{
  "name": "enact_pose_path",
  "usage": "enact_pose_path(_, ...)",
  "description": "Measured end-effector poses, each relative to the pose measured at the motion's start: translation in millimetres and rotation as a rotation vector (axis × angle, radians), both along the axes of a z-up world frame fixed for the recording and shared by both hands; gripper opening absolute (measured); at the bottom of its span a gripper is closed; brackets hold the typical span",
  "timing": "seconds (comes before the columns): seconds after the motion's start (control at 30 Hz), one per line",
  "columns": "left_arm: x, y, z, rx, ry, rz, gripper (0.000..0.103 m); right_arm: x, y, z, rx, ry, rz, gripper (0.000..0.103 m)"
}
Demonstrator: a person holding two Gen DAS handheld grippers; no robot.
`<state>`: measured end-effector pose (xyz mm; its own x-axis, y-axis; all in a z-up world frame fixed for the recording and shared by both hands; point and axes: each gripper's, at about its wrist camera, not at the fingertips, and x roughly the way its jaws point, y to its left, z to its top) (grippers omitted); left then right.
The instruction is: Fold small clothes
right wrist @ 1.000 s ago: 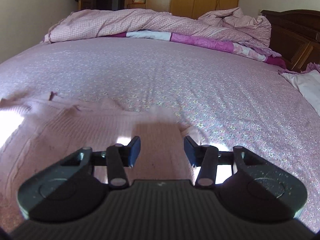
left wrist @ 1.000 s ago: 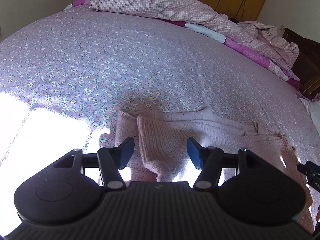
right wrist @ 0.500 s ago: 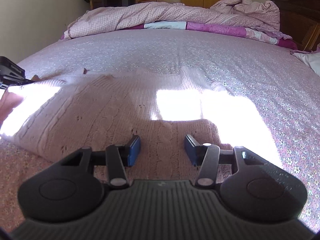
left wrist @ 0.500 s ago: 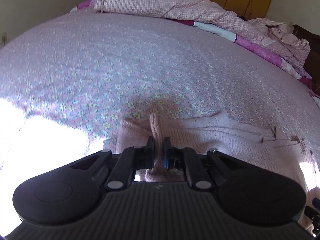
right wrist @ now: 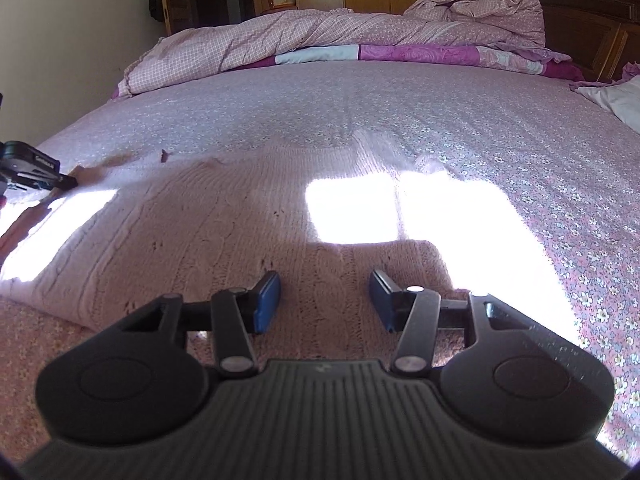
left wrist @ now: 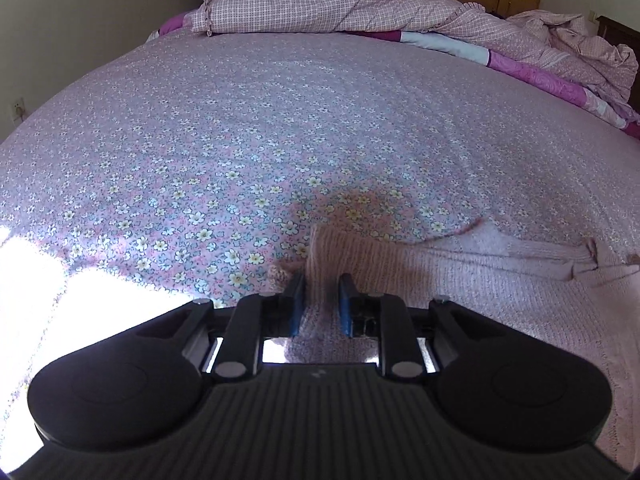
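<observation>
A small pink knitted sweater [right wrist: 208, 224] lies spread on the flowered bedsheet [left wrist: 240, 128]. In the left wrist view my left gripper [left wrist: 322, 300] is shut on a raised fold of the sweater [left wrist: 460, 280] at its left end, the knit bunched between the blue pads. In the right wrist view my right gripper [right wrist: 324, 300] is open and empty, hovering low over the sweater's near right part. The left gripper [right wrist: 28, 168] shows at the far left edge there, holding the sweater's edge.
A rumpled pink checked quilt [right wrist: 320, 40] and a purple blanket [left wrist: 540, 76] lie along the far side of the bed. A dark wooden headboard [right wrist: 592, 28] and a pillow [right wrist: 612, 98] are at the right. Bright sun patches [right wrist: 400, 212] fall on sweater and sheet.
My left gripper shut on the sweater's left end and has lifted a fold of it. My right gripper drew back over the sweater's near right part and stayed open.
</observation>
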<state>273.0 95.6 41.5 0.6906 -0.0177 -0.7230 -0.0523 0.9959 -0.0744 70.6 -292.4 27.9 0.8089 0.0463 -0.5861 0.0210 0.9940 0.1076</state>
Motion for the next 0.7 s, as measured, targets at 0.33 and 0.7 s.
enact_pose_path(0.33, -71, 8, 32, -0.042, -0.005, -0.011, 0.056, 56, -42, 24, 0.185, -0.039, 0.079, 0.052)
enact_pose_path(0.7, -79, 9, -2, -0.045, 0.089, 0.032, 0.058, 117, -55, -6, 0.064, 0.061, -0.040, 0.050)
